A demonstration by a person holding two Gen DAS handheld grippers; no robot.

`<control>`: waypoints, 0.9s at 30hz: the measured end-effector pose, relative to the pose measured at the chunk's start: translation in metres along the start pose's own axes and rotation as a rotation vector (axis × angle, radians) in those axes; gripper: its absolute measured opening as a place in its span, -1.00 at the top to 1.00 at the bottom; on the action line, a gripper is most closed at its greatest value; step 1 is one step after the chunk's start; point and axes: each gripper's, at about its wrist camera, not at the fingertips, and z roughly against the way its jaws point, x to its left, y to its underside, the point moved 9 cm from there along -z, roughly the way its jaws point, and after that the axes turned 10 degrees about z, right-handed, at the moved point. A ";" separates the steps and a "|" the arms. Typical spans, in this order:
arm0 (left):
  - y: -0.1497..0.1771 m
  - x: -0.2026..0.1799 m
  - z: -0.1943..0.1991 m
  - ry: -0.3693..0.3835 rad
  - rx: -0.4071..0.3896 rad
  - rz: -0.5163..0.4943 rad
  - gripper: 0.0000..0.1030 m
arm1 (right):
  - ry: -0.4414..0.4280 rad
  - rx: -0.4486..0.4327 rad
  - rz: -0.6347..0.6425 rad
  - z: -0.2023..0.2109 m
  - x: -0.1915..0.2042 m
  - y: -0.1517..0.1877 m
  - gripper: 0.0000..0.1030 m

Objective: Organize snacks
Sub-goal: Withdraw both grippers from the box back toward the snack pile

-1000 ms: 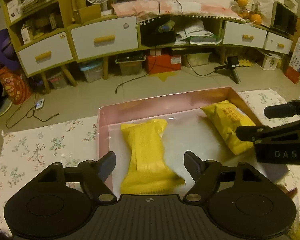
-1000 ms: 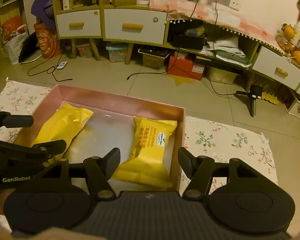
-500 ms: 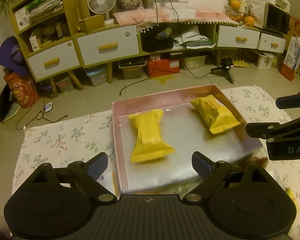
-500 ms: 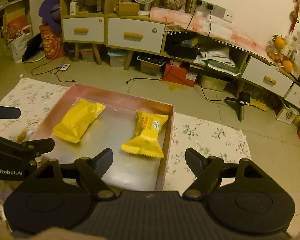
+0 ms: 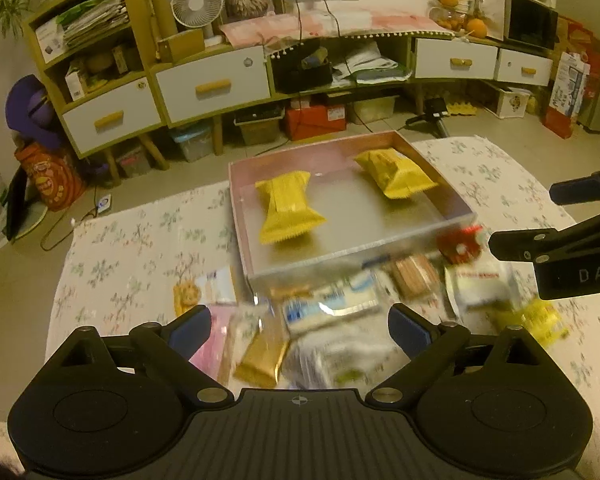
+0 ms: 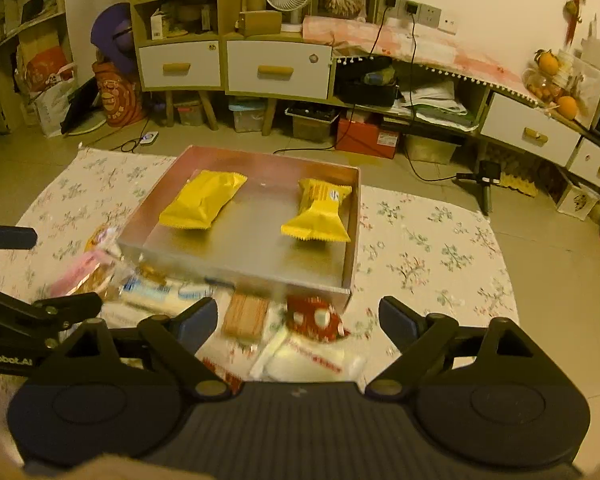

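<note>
left wrist view: two yellow snack packets (image 5: 288,208) in one tray (image 5: 360,250).

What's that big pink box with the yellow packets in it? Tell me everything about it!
The pink box is a shallow, open rectangular tray with low pink walls and a shiny silvery floor. It sits flat on the flowery cloth. Two yellow snack packets lie apart inside, one left, one right. A pile of other snacks crowds against its near wall. No gripper touches it.

Dim yellowish indoor light, fisheye-bent edges, motion blur over the near snack pile (image 5: 340,320).
</note>
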 end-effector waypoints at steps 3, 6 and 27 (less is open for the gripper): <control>0.013 0.000 0.012 -0.013 -0.006 -0.021 -0.91 | -0.005 -0.012 -0.002 0.011 0.005 0.007 -0.79; 0.027 -0.001 0.021 0.002 -0.004 -0.004 -0.91 | -0.012 -0.017 -0.004 0.020 0.011 0.013 -0.83; 0.080 0.044 0.026 0.055 0.010 0.082 -0.92 | -0.009 -0.012 0.059 0.016 0.020 0.067 -0.92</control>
